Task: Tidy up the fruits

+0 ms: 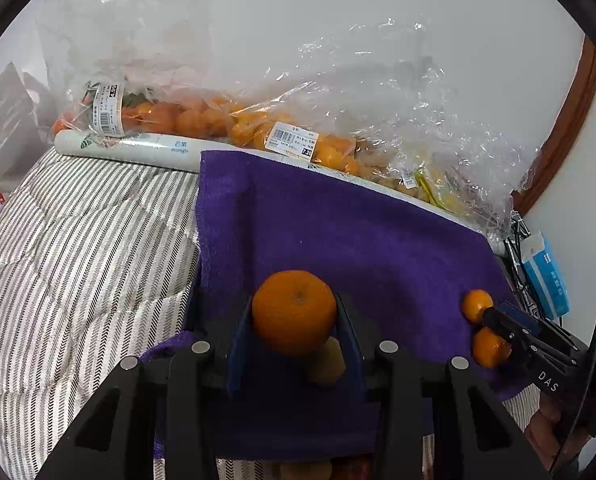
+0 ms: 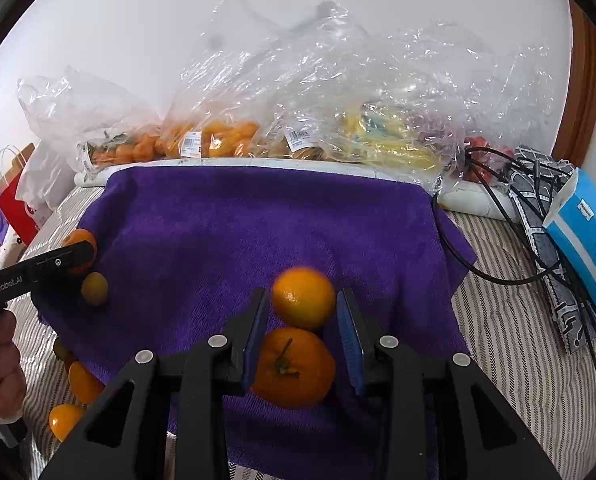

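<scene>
Left wrist view: your left gripper (image 1: 295, 316) is clamped on a mandarin (image 1: 293, 312), its blue pads pressing both sides, over the near edge of the purple towel (image 1: 338, 224). A yellowish fruit (image 1: 328, 360) lies just below it on the towel. Set the mandarin down beside that fruit, not on top, and let go only once it rests on the towel, or it may roll off the near edge. At the towel's right edge your right gripper (image 1: 486, 314) shows with two small oranges.

Right wrist view: your right gripper's jaws are closed on the upper orange (image 2: 304, 298); a stemmed orange (image 2: 293, 368) sits touching it, nearer you. Lower the upper one gently so it does not nudge its neighbour. Bagged fruit (image 2: 217, 140) lines the towel's far edge; three loose fruits lie off its near left corner.
</scene>
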A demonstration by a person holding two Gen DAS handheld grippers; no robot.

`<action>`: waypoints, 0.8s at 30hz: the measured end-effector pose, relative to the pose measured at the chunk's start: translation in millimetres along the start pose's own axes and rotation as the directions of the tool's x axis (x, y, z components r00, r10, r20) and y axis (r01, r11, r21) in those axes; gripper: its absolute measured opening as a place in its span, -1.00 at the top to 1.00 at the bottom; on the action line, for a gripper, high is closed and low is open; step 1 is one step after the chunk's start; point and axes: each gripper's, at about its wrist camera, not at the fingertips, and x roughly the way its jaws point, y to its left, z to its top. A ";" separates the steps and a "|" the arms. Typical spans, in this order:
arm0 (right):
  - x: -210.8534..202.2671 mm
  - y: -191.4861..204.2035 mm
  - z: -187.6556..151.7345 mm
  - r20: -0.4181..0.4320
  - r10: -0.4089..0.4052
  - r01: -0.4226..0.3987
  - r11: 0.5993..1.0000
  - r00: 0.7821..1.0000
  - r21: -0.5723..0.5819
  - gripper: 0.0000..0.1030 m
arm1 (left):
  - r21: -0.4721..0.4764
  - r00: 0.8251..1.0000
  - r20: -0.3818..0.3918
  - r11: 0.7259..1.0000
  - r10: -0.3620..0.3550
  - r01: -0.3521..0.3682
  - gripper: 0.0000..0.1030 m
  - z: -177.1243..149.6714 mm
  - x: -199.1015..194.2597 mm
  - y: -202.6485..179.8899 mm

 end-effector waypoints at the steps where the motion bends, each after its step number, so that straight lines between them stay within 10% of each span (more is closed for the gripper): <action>1: -0.3 0.6 -0.1 0.000 0.000 0.000 1.000 1.000 -0.005 0.31 | -0.001 1.000 -0.002 1.000 0.000 0.000 0.24 -0.4 0.6 -0.1; 24: -14.0 1.2 -0.6 0.020 -0.022 0.022 1.000 1.000 0.001 -0.17 | 0.022 0.998 0.066 1.000 -0.015 0.014 -0.01 -1.8 -15.0 -10.9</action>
